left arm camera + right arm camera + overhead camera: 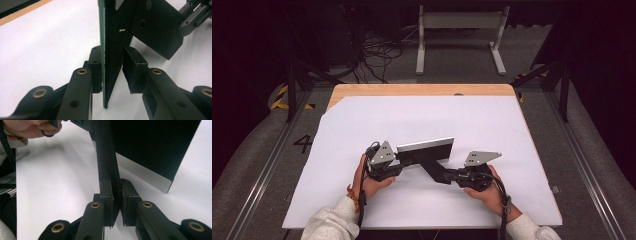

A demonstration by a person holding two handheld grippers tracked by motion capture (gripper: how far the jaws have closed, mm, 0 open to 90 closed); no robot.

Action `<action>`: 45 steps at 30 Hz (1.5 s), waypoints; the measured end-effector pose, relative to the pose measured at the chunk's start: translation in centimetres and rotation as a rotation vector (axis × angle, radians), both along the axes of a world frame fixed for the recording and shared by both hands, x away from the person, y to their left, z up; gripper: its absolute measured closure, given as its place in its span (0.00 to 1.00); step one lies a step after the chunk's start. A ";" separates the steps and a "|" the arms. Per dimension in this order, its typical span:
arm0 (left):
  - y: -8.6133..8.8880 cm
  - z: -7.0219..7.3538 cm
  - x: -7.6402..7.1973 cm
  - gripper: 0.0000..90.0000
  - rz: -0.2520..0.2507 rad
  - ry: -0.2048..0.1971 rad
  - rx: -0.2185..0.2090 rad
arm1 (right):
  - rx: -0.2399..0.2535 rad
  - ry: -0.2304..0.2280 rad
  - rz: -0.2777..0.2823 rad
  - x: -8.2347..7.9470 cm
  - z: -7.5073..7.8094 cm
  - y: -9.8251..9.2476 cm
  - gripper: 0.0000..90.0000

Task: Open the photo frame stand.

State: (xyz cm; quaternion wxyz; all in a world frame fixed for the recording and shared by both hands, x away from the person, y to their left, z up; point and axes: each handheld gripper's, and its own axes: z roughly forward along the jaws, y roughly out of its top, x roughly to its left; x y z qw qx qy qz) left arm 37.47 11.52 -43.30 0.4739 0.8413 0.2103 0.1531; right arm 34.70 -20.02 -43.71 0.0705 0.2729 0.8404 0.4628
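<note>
A flat black panel [424, 150] with a silver front face stands tilted on the white sheet, joined to a black stand arm [437, 170]. My left gripper [399, 163] is at the panel's left end. In the left gripper view the panel [115, 50] runs edge-on between the jaws of my left gripper [112, 62], with a pad against each side, the left one on its green edge. My right gripper [450, 175] is shut on the stand arm [106, 157], which is pinched between the pads of my right gripper [116, 190]. The panel's dark back [155, 145] rises beyond.
A white sheet [492, 130] covers most of the wooden table [422, 90]. On the floor behind the table lie loose cables [377, 55] and a white metal frame [459, 30]. Rails run along both sides of the table. A hand [30, 127] shows at the upper left of the right gripper view.
</note>
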 end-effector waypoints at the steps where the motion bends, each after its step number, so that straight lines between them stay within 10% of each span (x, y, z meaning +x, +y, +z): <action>1: 0.0 0.0 -0.1 0.77 -0.001 0.000 0.001 | -0.003 0.000 0.002 -0.1 0.0 0.0 0.91; 45: 0.7 1.2 -1.6 0.80 -0.038 -0.032 -0.009 | -0.030 -0.072 -0.005 -1.3 1.5 -1.0 0.95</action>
